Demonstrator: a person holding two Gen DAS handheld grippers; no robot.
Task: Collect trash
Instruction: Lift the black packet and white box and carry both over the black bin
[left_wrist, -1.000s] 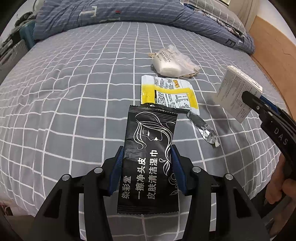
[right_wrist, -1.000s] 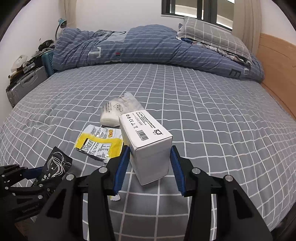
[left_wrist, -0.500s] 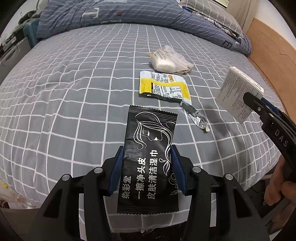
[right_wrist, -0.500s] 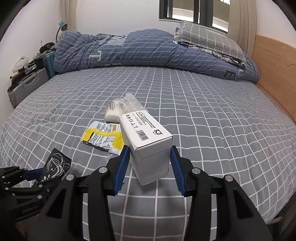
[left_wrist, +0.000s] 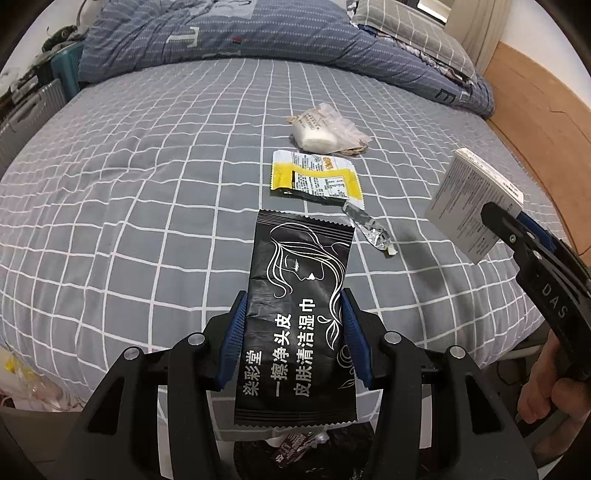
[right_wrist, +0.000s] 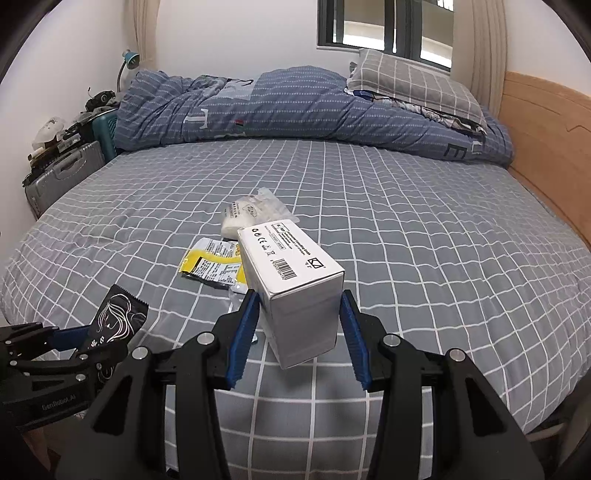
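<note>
Trash in transit: black wet-wipe packet (left_wrist: 301, 317) held by left gripper (left_wrist: 295, 332), white carton (right_wrist: 291, 291) by right gripper (right_wrist: 297, 332).
Next: release both into a bin; yellow wrapper (left_wrist: 317, 180) remains at 12 o'clock.

The left gripper (left_wrist: 293, 332) fills the bottom of the frame, its blue-padded jaws closed on the sides of a black sachet (left_wrist: 297, 321) printed with a white line drawing of a woman. Above it, on the grey checked bed (left_wrist: 129, 177), lie a foil scrap (left_wrist: 371, 230), a yellow wrapper (left_wrist: 316, 179) and, further up, a clear bag (left_wrist: 325, 129). At the right edge, the right gripper (left_wrist: 517, 229) holds a white box (left_wrist: 469, 205) above the bed.
</note>
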